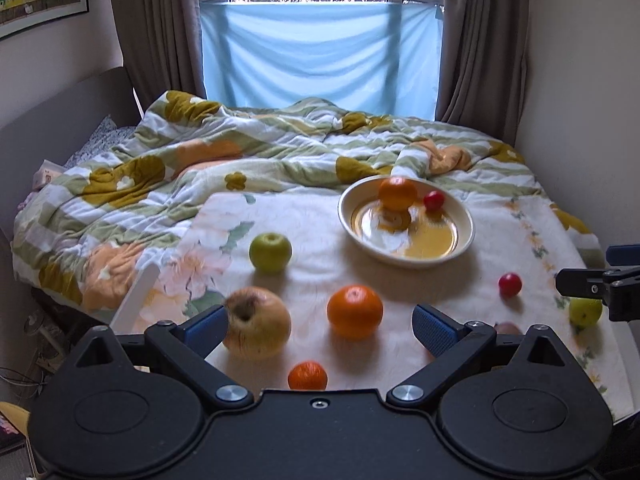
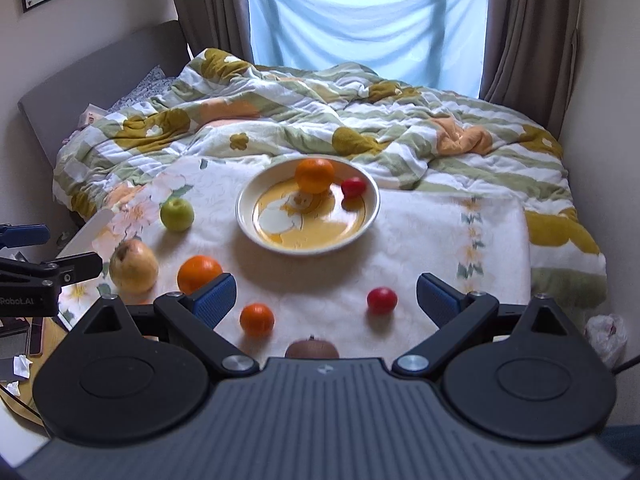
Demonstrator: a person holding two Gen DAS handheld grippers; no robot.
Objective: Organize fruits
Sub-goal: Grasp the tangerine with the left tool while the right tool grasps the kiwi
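Setting: bedroom; bed (image 2: 460,152) under a rumpled floral quilt, with a flat floral cloth (image 2: 420,240) spread toward the near edge.
Plate: plate (image 2: 370,216) mid-cloth, holding one orange (image 2: 315,175) and one small red fruit (image 2: 353,187).
Loose fruit: green apple (image 1: 270,252), yellow apple (image 1: 258,328), large orange (image 1: 355,311), small orange (image 1: 307,375), red fruit (image 2: 382,300), all on the cloth, apart from the plate.
Left gripper (image 1: 320,330): fingers spread wide, empty; large orange lies just ahead between them, yellow apple beside the left finger.
Right gripper (image 2: 326,298): fingers spread, empty; small orange and red fruit lie ahead between them.
Judgement: either hand is placed for a pick; the plate lies farther ahead.
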